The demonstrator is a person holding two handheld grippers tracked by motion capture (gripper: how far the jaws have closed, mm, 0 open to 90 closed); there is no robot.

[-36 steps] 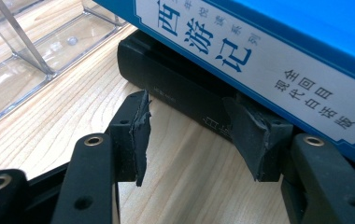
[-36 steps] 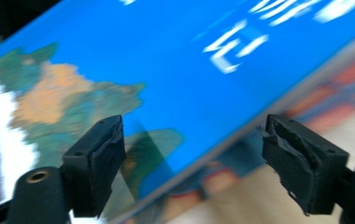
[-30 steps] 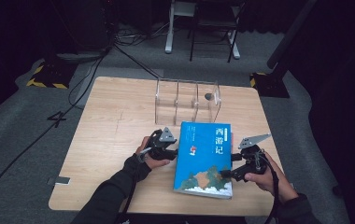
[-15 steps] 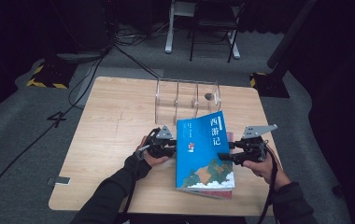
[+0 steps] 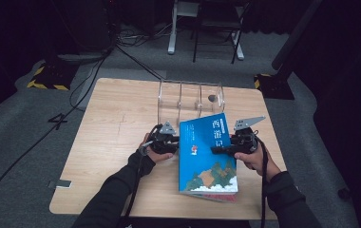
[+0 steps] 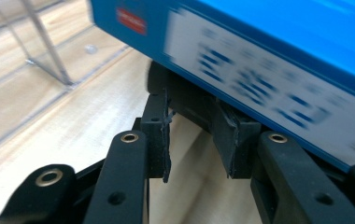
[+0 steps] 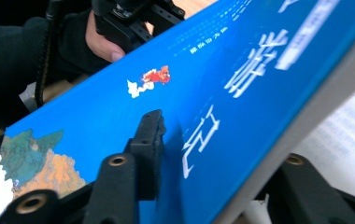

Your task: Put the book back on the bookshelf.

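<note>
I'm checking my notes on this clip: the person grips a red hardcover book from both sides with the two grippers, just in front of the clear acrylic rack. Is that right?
Not quite: the hardcover book is blue, not red, as the high view shows. The rest holds: the left gripper and the right gripper grip it from opposite sides, the right one's jaws having just closed on its edge, just in front of the clear acrylic rack.

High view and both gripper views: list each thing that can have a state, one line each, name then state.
Blue book: closed, far end raised off the table, gripped on both long edges.
Left gripper: jaws just closed, at the book's spine edge.
Right gripper: jaws just closed, clamped over cover and page edge.
Clear rack: upright, slots empty.
</note>
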